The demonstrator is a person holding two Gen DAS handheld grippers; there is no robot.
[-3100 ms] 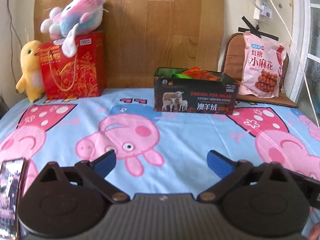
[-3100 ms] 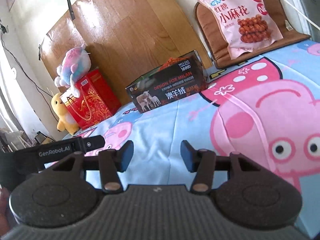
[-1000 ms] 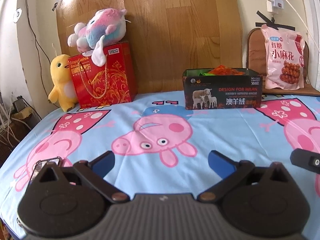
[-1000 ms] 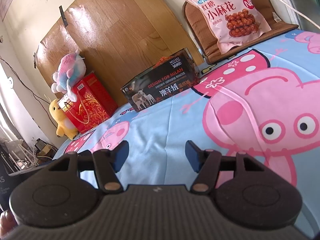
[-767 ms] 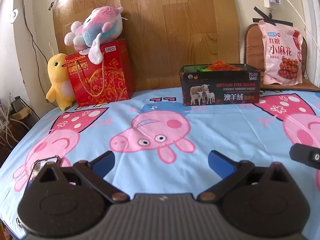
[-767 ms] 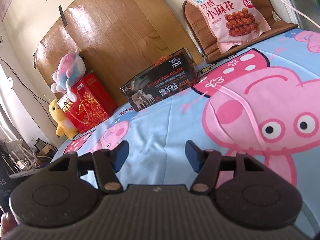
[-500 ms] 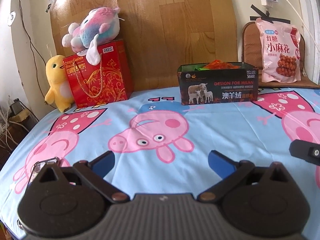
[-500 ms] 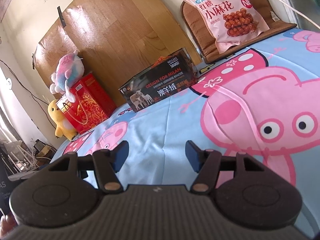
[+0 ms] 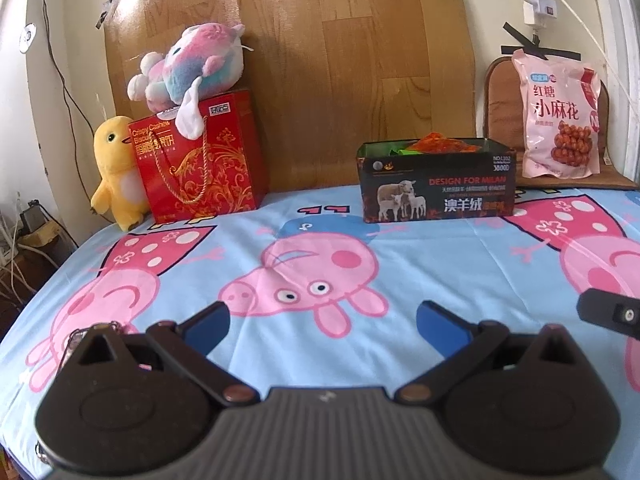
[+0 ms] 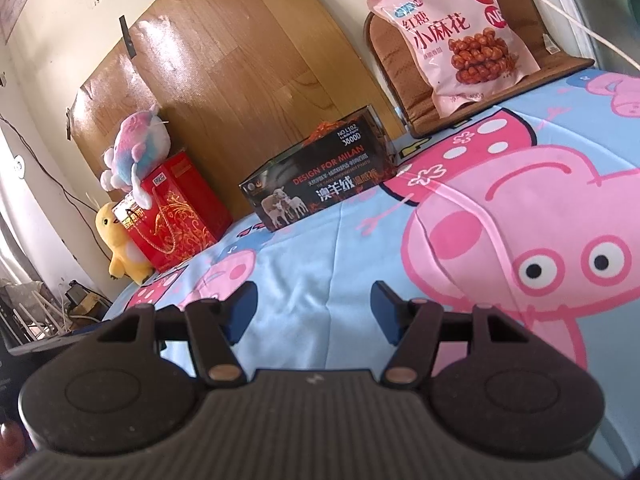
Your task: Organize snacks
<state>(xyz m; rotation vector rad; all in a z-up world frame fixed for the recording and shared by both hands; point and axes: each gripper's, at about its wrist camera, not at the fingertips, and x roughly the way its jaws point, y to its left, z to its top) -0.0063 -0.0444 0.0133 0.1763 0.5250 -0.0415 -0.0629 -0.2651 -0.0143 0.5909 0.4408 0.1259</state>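
Note:
A black box (image 9: 436,184) with sheep pictures stands at the back of the bed and holds orange and green snack packets (image 9: 442,145). It also shows in the right wrist view (image 10: 320,184). A pink snack bag (image 9: 558,120) leans on a brown cushion at the back right, also in the right wrist view (image 10: 456,36). My left gripper (image 9: 322,326) is open and empty, low over the sheet, far in front of the box. My right gripper (image 10: 314,312) is open and empty, near the bed's front.
A red gift bag (image 9: 200,160) with a pastel plush (image 9: 192,68) on top stands at the back left beside a yellow duck plush (image 9: 114,168). A phone (image 9: 74,340) lies at the front left. Part of the other gripper (image 9: 612,314) shows at the right edge.
Both grippers have stayed open and empty. The left view has drawn back and lowered a little since three seconds ago; the right has shifted only slightly.

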